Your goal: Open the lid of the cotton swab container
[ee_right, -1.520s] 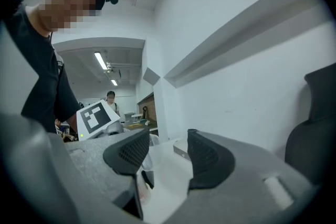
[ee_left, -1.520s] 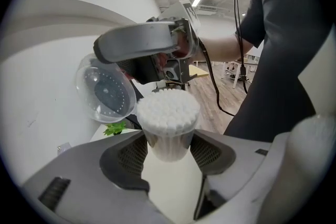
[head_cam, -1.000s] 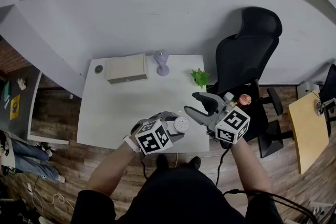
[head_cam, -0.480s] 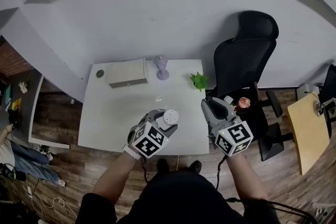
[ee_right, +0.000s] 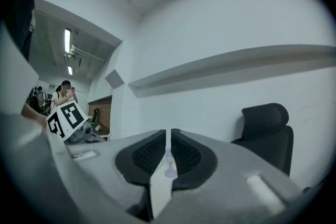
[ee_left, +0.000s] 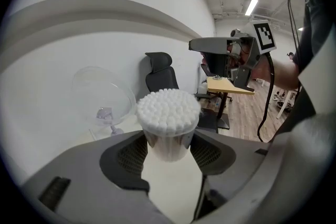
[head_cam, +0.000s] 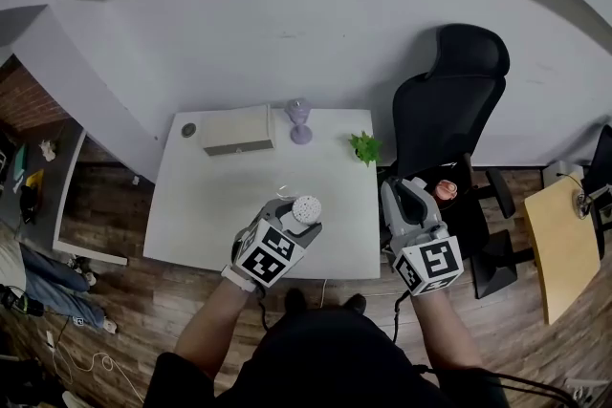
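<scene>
The cotton swab container (ee_left: 168, 118) is a clear tub packed with white swab heads. My left gripper (ee_left: 168, 143) is shut on its body and holds it upright. Its clear lid (ee_left: 102, 94) stands swung open to the left of the tub. In the head view the container (head_cam: 306, 206) sits in the left gripper (head_cam: 297, 216) over the table's front part. My right gripper (head_cam: 404, 189) hangs off the table's right edge, apart from the container. Its jaws (ee_right: 168, 152) are closing to a thin slit with nothing between them.
The white table (head_cam: 220, 205) carries a beige box (head_cam: 236, 130), a purple stand (head_cam: 300, 121) and a small green plant (head_cam: 364, 147) along its back. A black office chair (head_cam: 449, 100) stands at the right, and a wooden table (head_cam: 564, 234) further right.
The right gripper has drawn back from the container to the right, and its jaws have come together. The left gripper has carried the container slightly up and left.
</scene>
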Motion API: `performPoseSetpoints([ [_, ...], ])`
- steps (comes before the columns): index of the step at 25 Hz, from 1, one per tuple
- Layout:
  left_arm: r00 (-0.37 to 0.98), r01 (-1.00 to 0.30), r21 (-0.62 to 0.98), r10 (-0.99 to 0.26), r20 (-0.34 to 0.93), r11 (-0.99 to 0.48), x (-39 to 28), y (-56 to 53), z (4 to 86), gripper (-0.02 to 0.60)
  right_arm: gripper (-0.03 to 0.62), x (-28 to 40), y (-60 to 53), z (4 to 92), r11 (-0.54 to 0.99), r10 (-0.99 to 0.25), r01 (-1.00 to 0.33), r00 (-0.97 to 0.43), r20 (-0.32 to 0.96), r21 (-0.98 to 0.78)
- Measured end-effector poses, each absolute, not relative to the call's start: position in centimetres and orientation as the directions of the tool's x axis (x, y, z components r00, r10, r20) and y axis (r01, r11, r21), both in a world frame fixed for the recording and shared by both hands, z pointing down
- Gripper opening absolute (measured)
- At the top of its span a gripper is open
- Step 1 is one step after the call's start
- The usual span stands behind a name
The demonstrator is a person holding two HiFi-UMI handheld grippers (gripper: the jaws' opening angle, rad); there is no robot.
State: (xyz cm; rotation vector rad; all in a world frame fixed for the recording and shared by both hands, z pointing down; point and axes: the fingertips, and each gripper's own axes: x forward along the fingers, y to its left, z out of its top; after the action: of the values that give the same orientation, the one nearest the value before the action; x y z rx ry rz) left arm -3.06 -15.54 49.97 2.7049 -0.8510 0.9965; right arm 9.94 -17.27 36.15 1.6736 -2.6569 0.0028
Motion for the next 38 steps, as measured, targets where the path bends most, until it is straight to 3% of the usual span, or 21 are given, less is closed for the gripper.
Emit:
performPoseSetpoints([
  [38, 0.596, -0.600, -0.040, -0.480, 0.643, -0.799, -2.9, -15.2, 51.0, 0.250, 0.018, 10.9, -17.3, 36.4, 0.468, -0.883, -0.883, -0.468, -0.018, 0.038],
])
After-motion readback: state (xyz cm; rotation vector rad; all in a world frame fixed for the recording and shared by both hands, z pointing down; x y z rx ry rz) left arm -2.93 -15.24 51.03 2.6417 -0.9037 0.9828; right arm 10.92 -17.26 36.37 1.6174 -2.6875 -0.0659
